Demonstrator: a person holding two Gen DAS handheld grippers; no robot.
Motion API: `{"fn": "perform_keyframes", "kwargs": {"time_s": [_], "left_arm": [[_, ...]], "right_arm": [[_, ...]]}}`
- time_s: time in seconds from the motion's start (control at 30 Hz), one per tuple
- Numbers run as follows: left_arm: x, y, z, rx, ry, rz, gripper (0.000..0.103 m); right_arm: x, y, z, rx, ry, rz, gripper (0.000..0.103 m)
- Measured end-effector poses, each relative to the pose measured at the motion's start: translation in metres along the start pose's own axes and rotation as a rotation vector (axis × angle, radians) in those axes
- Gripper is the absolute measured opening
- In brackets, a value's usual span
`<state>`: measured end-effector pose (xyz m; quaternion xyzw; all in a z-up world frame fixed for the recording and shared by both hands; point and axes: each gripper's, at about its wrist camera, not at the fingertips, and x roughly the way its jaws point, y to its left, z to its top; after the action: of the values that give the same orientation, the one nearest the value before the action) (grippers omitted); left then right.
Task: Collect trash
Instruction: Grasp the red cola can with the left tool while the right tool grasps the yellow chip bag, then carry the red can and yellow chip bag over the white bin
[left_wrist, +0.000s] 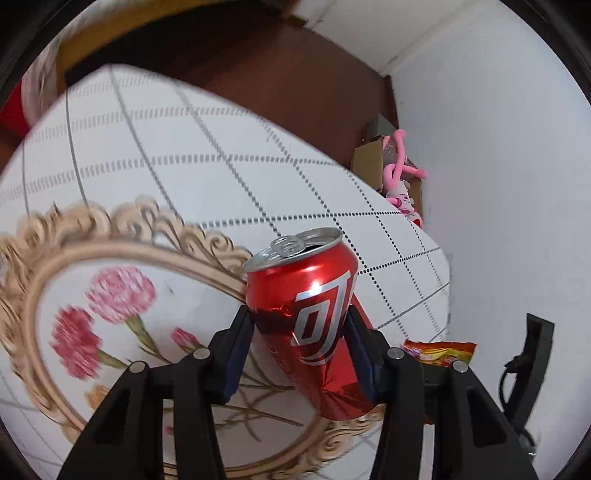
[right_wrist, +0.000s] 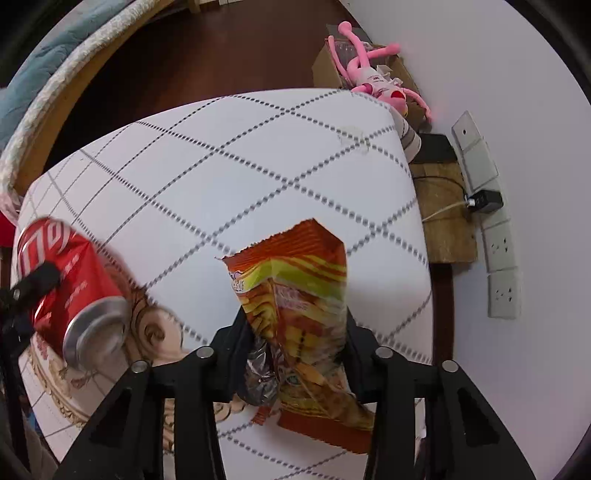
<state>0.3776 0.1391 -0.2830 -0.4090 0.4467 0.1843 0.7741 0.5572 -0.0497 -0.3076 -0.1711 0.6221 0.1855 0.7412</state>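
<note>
Left gripper: matte black plastic linkage arms with triangular cut-outs, joined by round silver pivot pins. Each finger carries a dark blue pad on its inner face. Right gripper: identical construction, with black arms, silver pins and black fingers. Pad colour cannot be determined.

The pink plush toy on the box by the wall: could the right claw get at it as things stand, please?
Probably not: the right claw is shut on the snack bag, and the pink plush toy lies beyond the table.
</note>
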Motion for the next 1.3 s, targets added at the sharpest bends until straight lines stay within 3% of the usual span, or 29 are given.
{"fn": "perform_keyframes", "kwargs": {"time_s": [0.27,0.6,0.77,1.0,1.17,1.3], "left_arm": [[-0.054,0.014,-0.025,0.24,-0.089,0.126,0.045],[-0.17,0.075,-0.048,0.309,-0.214,0.2,0.045],[-0.243,0.122,-0.053,0.308,-0.302,0.254,0.045],[-0.318,0.208,-0.055,0.249,-0.388,0.356,0.045],[-0.343,0.279,-0.058,0.153,-0.396,0.407,0.045],[-0.343,0.337,-0.06,0.072,-0.367,0.446,0.045]], "right_arm": [[-0.012,0.008,-0.045,0.015,-0.038,0.077,0.031],[-0.097,0.072,-0.112,0.007,-0.171,0.265,0.025],[-0.144,0.136,-0.143,-0.051,-0.222,0.352,0.025],[-0.191,0.273,-0.186,-0.217,-0.245,0.469,0.025],[-0.204,0.372,-0.212,-0.33,-0.231,0.527,0.025],[-0.188,0.447,-0.226,-0.409,-0.176,0.552,0.025]]}}
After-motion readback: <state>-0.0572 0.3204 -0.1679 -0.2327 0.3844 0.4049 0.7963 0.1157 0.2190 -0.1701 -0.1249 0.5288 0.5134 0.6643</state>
